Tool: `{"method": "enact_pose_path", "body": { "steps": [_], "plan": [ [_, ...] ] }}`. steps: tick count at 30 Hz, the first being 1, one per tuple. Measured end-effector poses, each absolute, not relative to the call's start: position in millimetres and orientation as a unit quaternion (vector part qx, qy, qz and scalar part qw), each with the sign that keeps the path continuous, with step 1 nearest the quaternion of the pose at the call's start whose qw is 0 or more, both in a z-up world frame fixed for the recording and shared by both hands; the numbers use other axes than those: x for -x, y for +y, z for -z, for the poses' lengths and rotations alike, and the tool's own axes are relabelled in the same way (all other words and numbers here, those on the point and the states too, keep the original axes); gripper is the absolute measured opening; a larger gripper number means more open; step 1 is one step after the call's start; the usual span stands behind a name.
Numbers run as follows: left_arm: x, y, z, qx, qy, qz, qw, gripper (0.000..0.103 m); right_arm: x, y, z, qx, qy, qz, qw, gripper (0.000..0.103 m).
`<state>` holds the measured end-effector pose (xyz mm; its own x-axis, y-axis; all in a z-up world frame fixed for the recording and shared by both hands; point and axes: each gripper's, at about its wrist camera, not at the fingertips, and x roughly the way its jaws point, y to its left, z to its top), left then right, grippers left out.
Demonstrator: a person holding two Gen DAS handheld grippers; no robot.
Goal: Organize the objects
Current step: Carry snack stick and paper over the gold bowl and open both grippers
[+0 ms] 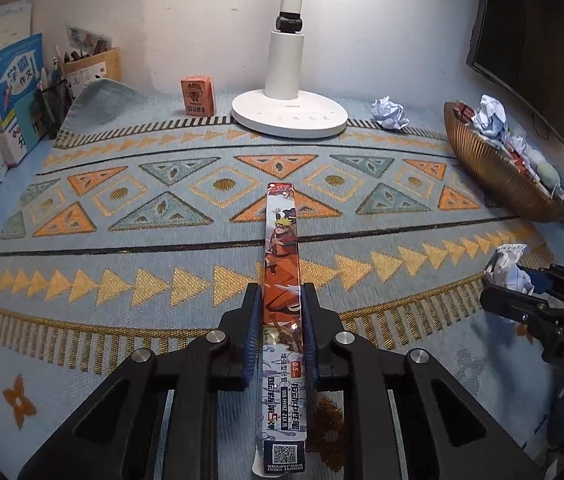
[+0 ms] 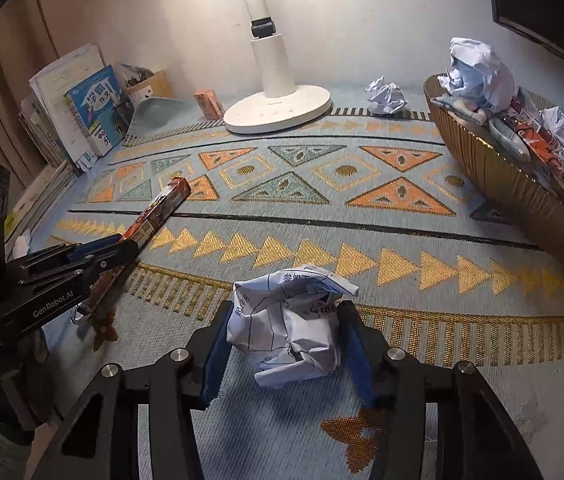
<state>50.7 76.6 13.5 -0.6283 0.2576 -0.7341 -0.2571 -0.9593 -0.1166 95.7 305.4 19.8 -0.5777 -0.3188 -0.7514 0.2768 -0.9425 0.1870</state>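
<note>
Pen box (image 1: 283, 308), long and narrow with orange cartoon print, fills the lower centre of our left wrist view, and our left gripper (image 1: 282, 300) has its jaws pressed shut against both long sides of it. Only this view shows the printed top, with a QR code at the near end. In the right wrist view we see the same box from the side at centre left, slanting up out of the left gripper (image 2: 122, 250), its far end raised above the patterned cloth (image 2: 321, 240).

Our right gripper (image 2: 285, 320) sits at lower centre of its own view, jaws partly apart and closed on a crumpled paper ball (image 2: 287, 328) with printed lines on it; the blue pads touch both sides. The left wrist view catches that ball only at its right edge, half hidden by the black fingers.

Farther on, a golden ribbed basket (image 2: 521, 200) at the right edge holds crumpled paper and colourful packets; the right view looks into it more fully. Toward the wall stand a white lamp base (image 1: 287, 114), a second paper ball (image 1: 389, 113) just to its right, and a small orange box (image 1: 198, 96) to its left. Books (image 1: 14, 96) lean at upper left, and only the left view shows a mesh pen holder (image 1: 56, 104) plainly beside them.
</note>
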Motion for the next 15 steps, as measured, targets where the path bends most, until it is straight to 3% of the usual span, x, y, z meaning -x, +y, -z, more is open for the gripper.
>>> {"method": "enact_pose_path", "body": {
  "steps": [4,8,15],
  "plan": [
    [-46.9,92.0,-40.9,0.391,-0.042,-0.903,0.176,0.016,-102.8,318.9,-48.4,-0.410,-0.031,0.896,0.168,0.051],
    [-38.2,142.2,-85.7,0.356,-0.036,-0.904,0.233,0.016,-103.9,366.7,-101.9,-0.365,-0.071,0.918,0.141,0.051],
    [-3.4,269.9,-136.8,0.317,-0.016,-0.890,0.328,0.016,-53.8,480.2,-159.5,-0.334,-0.130,0.933,-0.006,0.051]
  ]
}}
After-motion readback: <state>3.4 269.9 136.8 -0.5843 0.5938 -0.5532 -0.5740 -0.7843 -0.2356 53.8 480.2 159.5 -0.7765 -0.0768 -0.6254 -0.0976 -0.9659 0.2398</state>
